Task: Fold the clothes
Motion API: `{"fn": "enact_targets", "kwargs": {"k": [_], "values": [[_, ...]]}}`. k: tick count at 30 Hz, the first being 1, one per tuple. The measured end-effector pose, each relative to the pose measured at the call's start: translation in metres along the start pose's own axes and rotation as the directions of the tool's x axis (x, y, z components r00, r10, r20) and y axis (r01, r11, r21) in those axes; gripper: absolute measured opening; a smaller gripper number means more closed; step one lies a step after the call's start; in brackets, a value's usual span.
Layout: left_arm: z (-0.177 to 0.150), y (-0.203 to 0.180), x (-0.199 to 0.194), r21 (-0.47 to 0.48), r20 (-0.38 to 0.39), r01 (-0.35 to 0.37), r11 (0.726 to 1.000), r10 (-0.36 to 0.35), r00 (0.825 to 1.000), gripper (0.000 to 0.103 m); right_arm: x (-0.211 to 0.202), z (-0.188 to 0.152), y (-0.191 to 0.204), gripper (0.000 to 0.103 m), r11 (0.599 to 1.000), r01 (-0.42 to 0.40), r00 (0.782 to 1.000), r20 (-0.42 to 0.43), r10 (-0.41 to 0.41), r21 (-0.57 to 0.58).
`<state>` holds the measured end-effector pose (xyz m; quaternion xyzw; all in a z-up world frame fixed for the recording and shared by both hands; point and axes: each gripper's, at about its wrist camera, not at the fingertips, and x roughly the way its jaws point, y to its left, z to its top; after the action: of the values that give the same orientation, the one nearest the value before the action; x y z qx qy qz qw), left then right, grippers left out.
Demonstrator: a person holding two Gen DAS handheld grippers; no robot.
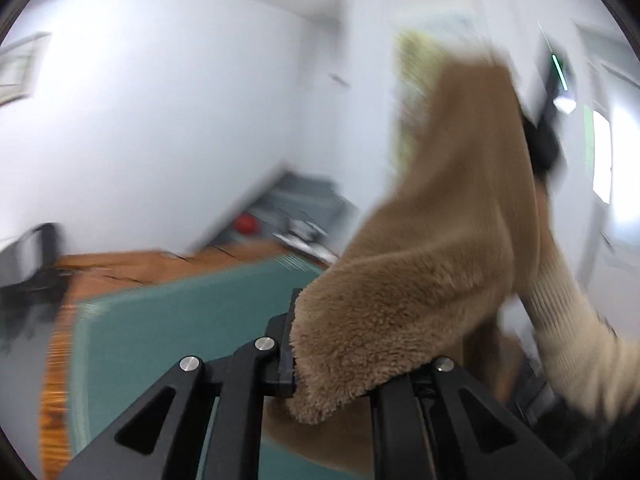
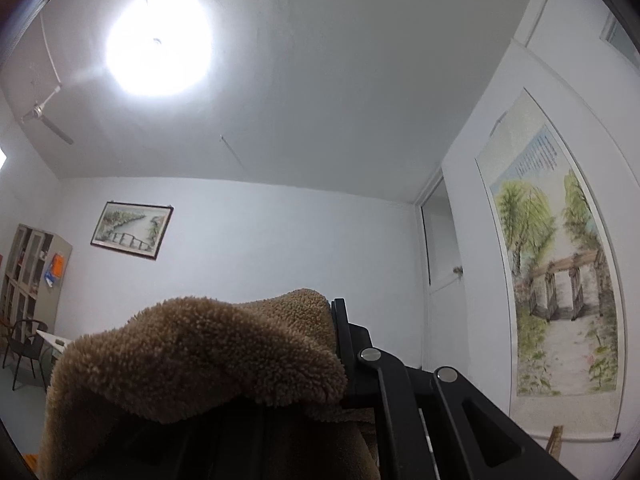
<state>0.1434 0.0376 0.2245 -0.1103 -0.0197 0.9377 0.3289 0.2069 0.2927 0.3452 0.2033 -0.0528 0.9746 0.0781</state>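
A fluffy brown fleece garment (image 1: 420, 264) hangs in the air between both grippers. My left gripper (image 1: 320, 344) is shut on one edge of it, and the fabric drapes over the right finger. The cloth runs up to the other gripper (image 1: 548, 120) at the upper right, held by a hand in a cream sleeve (image 1: 576, 320). In the right wrist view my right gripper (image 2: 320, 344) is shut on the brown fleece garment (image 2: 200, 360), which hides the left finger; it points up toward the ceiling.
A teal mat (image 1: 168, 340) lies on a wooden table (image 1: 120, 272) below the left gripper. A grey cabinet with a red object (image 1: 248, 224) stands behind. A scroll painting (image 2: 556, 280), a door (image 2: 444, 260) and a chair (image 2: 24, 344) line the room.
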Motion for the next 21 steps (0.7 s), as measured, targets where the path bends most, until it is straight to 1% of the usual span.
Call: {"fn": "enact_targets", "kwargs": {"k": [1,3,5,8,9,10,12,13,15,16,17,19,20,21], "values": [[0.011,0.01,-0.013,-0.036,0.047,-0.04,0.999,0.042,0.998,0.013,0.002,-0.008,-0.006,0.008,1.0,-0.001,1.0,-0.026,0.001,0.011],[0.027,0.022,-0.034,-0.086,0.119,-0.103,0.991,0.113,0.986,0.012,0.007,-0.029,-0.016,0.008,0.999,-0.031,0.995,-0.095,0.035,0.044],[0.041,0.024,-0.048,-0.102,0.172,-0.166,0.981,0.181,0.968,0.012,0.007,-0.051,-0.019,0.008,0.995,-0.074,0.985,-0.153,0.084,0.065],[0.053,0.018,-0.058,-0.102,0.222,-0.249,0.963,0.266,0.938,0.013,-0.001,-0.083,-0.011,0.008,0.983,-0.171,0.958,-0.219,0.183,0.074],[0.055,0.017,-0.059,-0.105,0.232,-0.267,0.958,0.284,0.93,0.012,-0.004,-0.093,-0.008,0.008,0.975,-0.206,0.946,-0.239,0.22,0.082],[0.057,0.016,-0.06,-0.109,0.242,-0.284,0.953,0.302,0.922,0.013,-0.01,-0.104,-0.005,0.008,0.964,-0.248,0.928,-0.259,0.266,0.099],[0.055,0.014,-0.055,-0.109,0.245,-0.308,0.945,0.326,0.913,0.012,-0.021,-0.124,0.0,0.008,0.936,-0.326,0.889,-0.294,0.352,0.136],[0.053,0.013,-0.053,-0.108,0.244,-0.319,0.942,0.336,0.91,0.013,-0.027,-0.132,0.002,0.008,0.925,-0.349,0.874,-0.306,0.379,0.147],[0.054,0.016,-0.047,-0.109,0.234,-0.322,0.94,0.339,0.911,0.012,-0.039,-0.146,0.005,0.009,0.899,-0.399,0.838,-0.326,0.437,0.18],[0.055,0.018,-0.047,-0.112,0.231,-0.321,0.941,0.339,0.912,0.012,-0.045,-0.153,0.006,0.009,0.877,-0.434,0.811,-0.334,0.479,0.205],[0.055,0.019,-0.045,-0.116,0.23,-0.318,0.941,0.337,0.913,0.012,-0.051,-0.16,0.007,0.013,0.849,-0.474,0.777,-0.342,0.528,0.234],[0.055,0.021,-0.044,-0.119,0.233,-0.32,0.94,0.34,0.911,0.013,-0.064,-0.173,0.009,0.026,0.788,-0.546,0.705,-0.353,0.615,0.282],[0.054,0.023,-0.043,-0.121,0.235,-0.321,0.939,0.342,0.91,0.013,-0.072,-0.178,0.011,0.054,0.767,-0.575,0.679,-0.358,0.642,0.284],[0.053,0.026,-0.043,-0.125,0.236,-0.322,0.939,0.343,0.909,0.013,-0.08,-0.183,0.014,0.086,0.744,-0.603,0.651,-0.362,0.667,0.287]]}}
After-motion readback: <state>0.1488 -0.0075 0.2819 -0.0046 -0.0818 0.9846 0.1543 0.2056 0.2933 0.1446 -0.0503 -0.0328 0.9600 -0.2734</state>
